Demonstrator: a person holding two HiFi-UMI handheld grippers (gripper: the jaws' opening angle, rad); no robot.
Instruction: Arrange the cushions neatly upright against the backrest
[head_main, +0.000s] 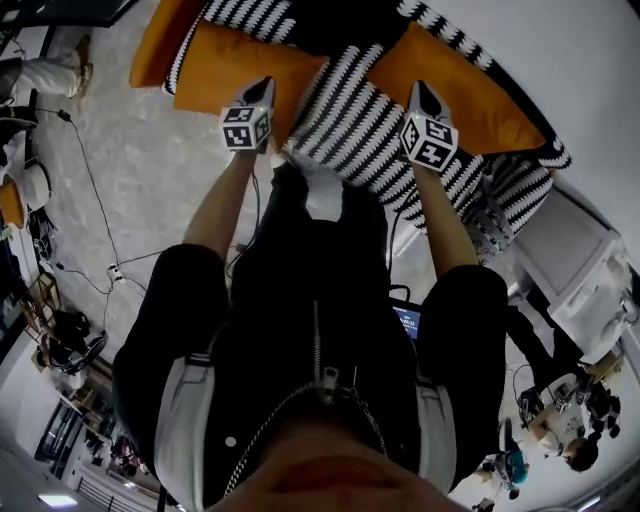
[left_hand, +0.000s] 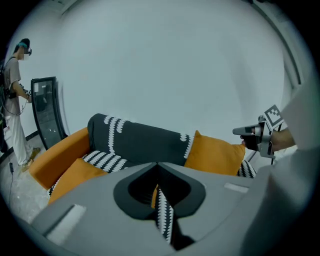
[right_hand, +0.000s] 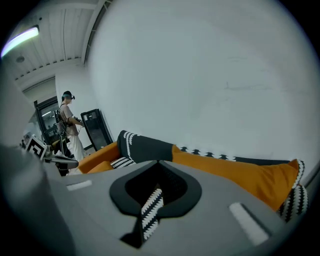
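person's black zip jacket with white side panels (head_main: 315, 330), nearest the head camera, both forearms reaching forward. left gripper (left_hand: 159, 195), grey, with marker cube: jaws together, clamped on a fold of striped fabric. right gripper (right_hand: 151, 202), same build: jaws together, likewise pinching striped fabric. item held: black-and-white striped fabric cushion (head_main: 355, 125), gripped at its near edge by both grippers, one toward each end; in the head view it sits at the front of the sofa seat, between two orange cushions. left orange fabric cushion (head_main: 235, 65), lying on the seat just beyond the left gripper. right orange fabric cushion (head_main: 455, 85), beyond the right gripper; in the left gripper view it leans up toward the back. orange sofa armrest (head_main: 158, 35), at the left end. black backrest pillow with white zigzag bands (left_hand: 142, 142), upright against the plain pale wall (left_hand: 165, 60). pale textured floor (head_main: 150, 170), crossed by thin black cables (head_main: 88, 175). far off, a standing person in light clothes (left_hand: 14, 100) beside a dark glass panel (left_hand: 46, 107).
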